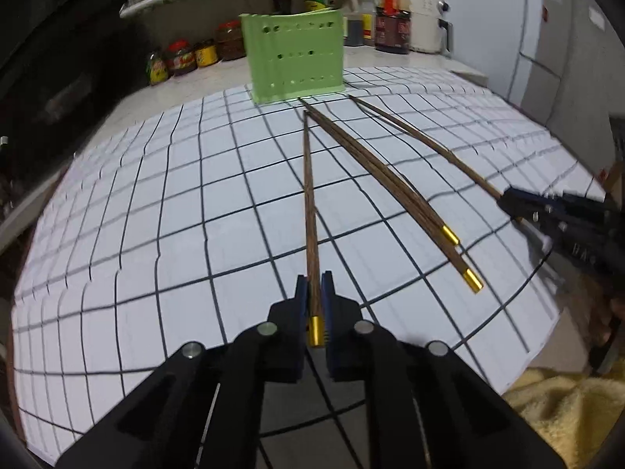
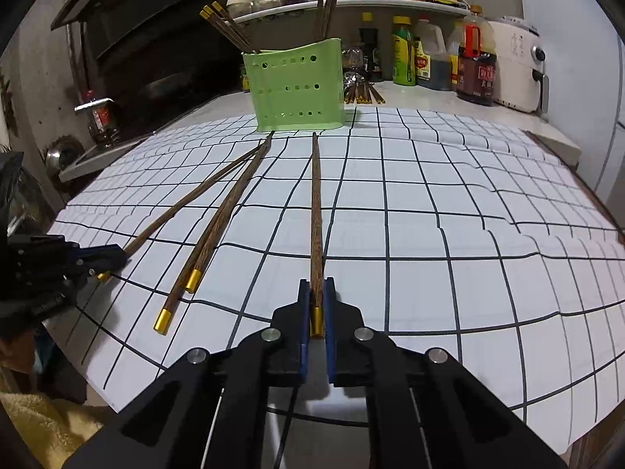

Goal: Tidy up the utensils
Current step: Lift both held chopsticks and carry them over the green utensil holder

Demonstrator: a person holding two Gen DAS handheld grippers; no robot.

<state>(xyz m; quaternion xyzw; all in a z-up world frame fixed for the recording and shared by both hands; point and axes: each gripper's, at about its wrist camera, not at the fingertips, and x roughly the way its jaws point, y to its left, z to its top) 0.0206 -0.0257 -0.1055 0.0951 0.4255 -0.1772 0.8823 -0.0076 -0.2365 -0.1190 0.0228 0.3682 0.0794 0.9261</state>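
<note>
A green perforated utensil holder (image 1: 297,56) (image 2: 293,92) stands at the far side of a white grid mat and holds several chopsticks (image 2: 327,4). Brown chopsticks with gold caps lie on the mat, pointing at the holder. My left gripper (image 1: 313,285) is shut on the capped end of one chopstick (image 1: 308,195). My right gripper (image 2: 317,287) is shut on another chopstick (image 2: 315,203); it shows in the left wrist view (image 1: 508,199). Two more chopsticks (image 1: 390,179) (image 2: 218,226) lie side by side between them.
The grid mat (image 1: 156,234) (image 2: 468,234) covers the counter. Sauce bottles and jars (image 2: 433,58) and a white appliance (image 2: 515,70) line the back. A shelf (image 2: 351,2) hangs above. A stove (image 2: 156,90) is at the left. A yellow towel (image 1: 566,410) lies near the front edge.
</note>
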